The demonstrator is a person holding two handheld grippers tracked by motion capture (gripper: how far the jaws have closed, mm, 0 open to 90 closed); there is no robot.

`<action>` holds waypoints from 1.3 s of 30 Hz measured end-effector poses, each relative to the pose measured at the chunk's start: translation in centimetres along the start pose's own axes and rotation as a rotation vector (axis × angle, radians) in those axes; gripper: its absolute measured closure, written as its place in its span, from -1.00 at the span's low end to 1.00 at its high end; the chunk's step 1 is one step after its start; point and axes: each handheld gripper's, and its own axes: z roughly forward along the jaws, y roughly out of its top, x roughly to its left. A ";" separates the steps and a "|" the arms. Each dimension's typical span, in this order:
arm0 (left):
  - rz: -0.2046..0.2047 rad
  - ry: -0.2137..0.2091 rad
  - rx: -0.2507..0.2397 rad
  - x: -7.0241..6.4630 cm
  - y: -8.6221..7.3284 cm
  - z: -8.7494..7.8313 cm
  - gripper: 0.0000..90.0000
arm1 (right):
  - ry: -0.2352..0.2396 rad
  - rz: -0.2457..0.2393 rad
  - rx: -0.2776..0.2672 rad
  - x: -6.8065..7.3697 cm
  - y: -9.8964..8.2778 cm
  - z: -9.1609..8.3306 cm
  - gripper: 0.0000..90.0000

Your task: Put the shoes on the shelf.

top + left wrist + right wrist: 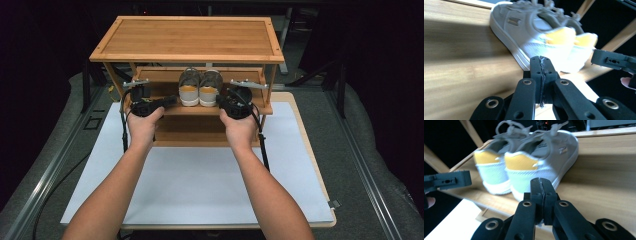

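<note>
1. Jaws first: the left gripper has its two black jaws pressed flat together with nothing between them, pointing at the outer side of the left shoe.
2. From above, that left gripper sits at the left end of the middle shelf of the bamboo shoe rack, just beside the pair; its tips are small and dark there, so contact with the shoe cannot be told.
3. Both shoes stand side by side at the shelf's middle, heels toward the person — the left shoe touching the right shoe. Their toes are hidden under the rack's top board.
4. Blur softens the yellow heel patches and laces in both gripper views; the left shoe's toe is cut off at the top edge of the left gripper view.
5. On the right, the right gripper is likewise fully closed and empty, aimed at the heel of the right shoe.
6. From above, the right gripper lies just beside that shoe — touching or not, I cannot tell.
</note>
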 end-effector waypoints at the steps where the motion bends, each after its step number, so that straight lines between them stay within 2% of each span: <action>1: 0.013 -0.018 -0.004 -0.3 -0.3 -0.5 0.99 | 0.024 0.010 -0.007 0.1 -0.4 -0.6 0.99; 3: 0.013 -0.029 -0.007 -0.4 -0.5 -0.7 0.99 | 0.015 0.005 0.003 0.2 -0.5 -0.8 0.99; 5: 0.027 -0.045 0.001 -0.6 -1.3 -1.3 0.99 | 0.048 0.006 -0.008 0.3 -1.0 -1.5 0.99; 10: 0.038 -0.056 0.011 -0.7 -2.4 -2.0 0.99 | 0.053 -0.017 -0.007 0.2 -1.7 -2.3 0.98; 12: 0.042 -0.065 0.017 -0.7 -3.2 -2.6 0.99 | 0.065 -0.021 -0.018 0.2 -2.4 -3.0 0.97; 14: 0.044 -0.071 0.016 -0.7 -3.4 -2.8 0.99 | 0.070 -0.028 -0.006 0.2 -2.6 -3.3 0.97; 15: 0.045 -0.075 0.014 -0.8 -4.0 -3.2 0.99 | 0.071 -0.032 -0.016 0.2 -3.4 -3.8 0.96; 17: 0.057 -0.077 0.019 -0.9 -4.5 -3.7 0.99 | 0.074 -0.031 -0.003 0.1 -4.0 -4.1 0.96; 20: 0.054 -0.085 0.018 -1.1 -5.2 -4.2 0.98 | 0.086 -0.030 -0.002 0.0 -4.8 -4.4 0.96; 21: 0.067 -0.088 0.036 -1.2 -5.8 -4.4 0.97 | 0.091 -0.034 0.007 -0.1 -5.7 -4.7 0.96; 24: 0.091 -0.091 0.065 -1.4 -6.5 -4.4 0.97 | 0.102 -0.037 0.033 -0.3 -6.4 -5.0 0.96; 25: 0.110 -0.092 0.083 -1.6 -7.2 -4.5 0.97 | 0.095 -0.056 0.045 -0.3 -7.2 -5.2 0.97; 28: 0.130 -0.088 0.101 -1.7 -8.1 -4.8 0.96 | 0.090 -0.072 0.054 -0.2 -8.0 -5.4 0.96; 30: 0.149 -0.082 0.122 -1.6 -8.9 -5.0 0.95 | 0.080 -0.098 0.066 -0.3 -9.4 -6.0 0.96; 32: 0.155 -0.070 0.142 -1.2 -10.1 -5.2 0.94 | 0.087 -0.097 0.075 -0.6 -10.1 -6.3 0.95; 33: 0.155 -0.070 0.142 -1.2 -10.1 -5.2 0.94 | 0.087 -0.097 0.075 -0.6 -10.1 -6.3 0.95; 34: 0.159 -0.066 0.156 -0.9 -10.8 -5.4 0.93 | 0.083 -0.088 0.086 -0.9 -11.0 -6.6 0.94; 35: 0.159 -0.066 0.156 -0.9 -10.8 -5.4 0.92 | 0.090 -0.083 0.088 -1.1 -11.4 -6.7 0.94; 36: 0.165 -0.059 0.161 -0.7 -11.3 -5.6 0.92 | 0.090 -0.083 0.088 -1.1 -11.4 -6.7 0.94; 37: 0.163 -0.054 0.176 -0.4 -12.0 -5.8 0.91 | 0.078 -0.082 0.099 -1.5 -12.3 -7.0 0.91; 39: 0.165 -0.045 0.185 -0.1 -12.6 -5.9 0.90 | 0.086 -0.082 0.106 -1.6 -12.7 -7.1 0.90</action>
